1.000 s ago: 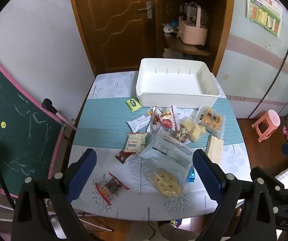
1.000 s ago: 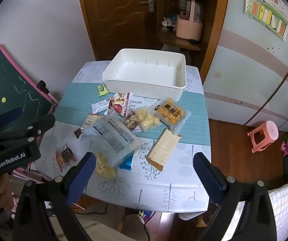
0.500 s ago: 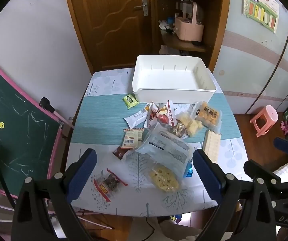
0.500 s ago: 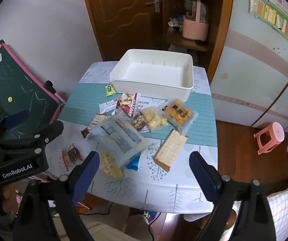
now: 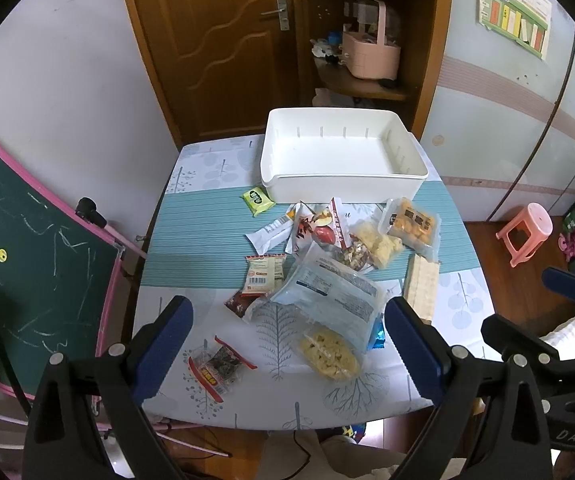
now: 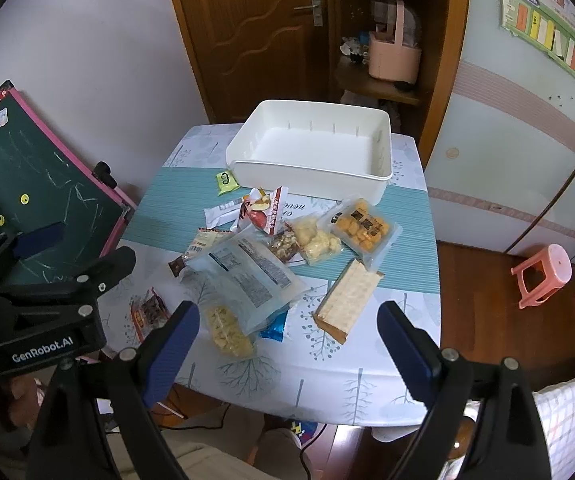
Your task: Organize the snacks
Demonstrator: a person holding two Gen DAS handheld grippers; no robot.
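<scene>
A white bin (image 5: 343, 184) (image 6: 307, 172) stands empty at the table's far side. Several snack packets lie scattered in front of it: a large pale-blue bag (image 5: 327, 286) (image 6: 247, 276), a cracker sleeve (image 5: 421, 288) (image 6: 347, 300), an orange-biscuit pack (image 5: 411, 224) (image 6: 363, 228), a small green packet (image 5: 257, 198) (image 6: 225, 180), a red-trimmed packet (image 5: 217, 368) (image 6: 147, 310). My left gripper (image 5: 287, 344) is open and empty, high above the near table edge. My right gripper (image 6: 287, 340) is open and empty too, above the near edge.
A green chalkboard (image 5: 27, 248) leans left of the table. A wooden door (image 5: 215, 40) and shelf with a pink basket (image 5: 371, 56) stand behind. A pink stool (image 5: 527, 232) stands on the floor at right. The left gripper's body (image 6: 39, 304) shows in the right view.
Both grippers have drawn back and up a little, so the table looks smaller and farther. The packets and bin have not moved. Both grippers stay open.
</scene>
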